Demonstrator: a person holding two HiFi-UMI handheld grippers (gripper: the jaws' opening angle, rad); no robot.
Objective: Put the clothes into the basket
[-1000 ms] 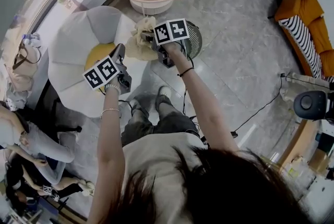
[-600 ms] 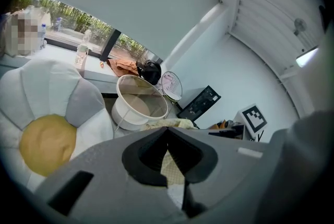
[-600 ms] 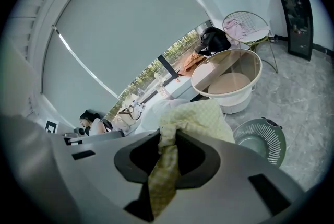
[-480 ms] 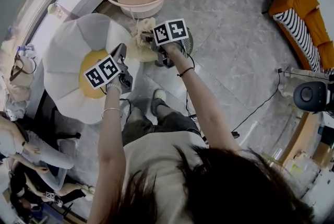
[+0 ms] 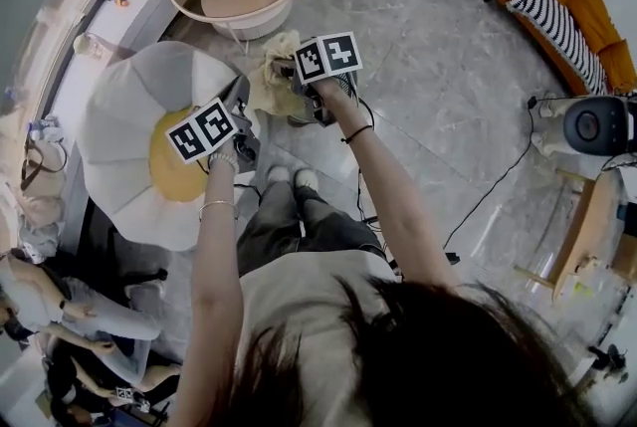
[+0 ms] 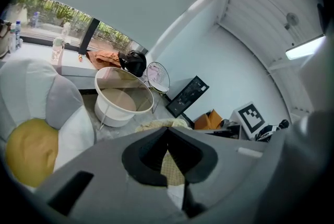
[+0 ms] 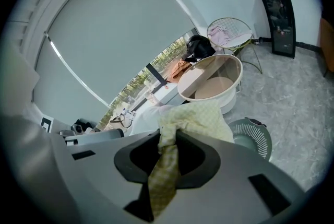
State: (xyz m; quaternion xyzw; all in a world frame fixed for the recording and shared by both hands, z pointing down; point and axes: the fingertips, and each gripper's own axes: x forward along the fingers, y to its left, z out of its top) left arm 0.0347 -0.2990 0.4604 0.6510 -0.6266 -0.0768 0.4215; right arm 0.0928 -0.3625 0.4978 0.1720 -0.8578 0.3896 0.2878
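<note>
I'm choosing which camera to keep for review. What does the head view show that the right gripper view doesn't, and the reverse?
Only the head view: the person's forearms and shoes. Only the right gripper view: the jaws of the right tool pinched on the checked cloth, and trees outside the window. Both: the cloth, the white round tub and the slatted grey basket.

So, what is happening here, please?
A person stands with a gripper in each hand. The left gripper and the right gripper are both shut on one yellow checked cloth, which is held up between them above the floor. The white round basket stands a little ahead of them, and the cloth is not yet in it.
</note>
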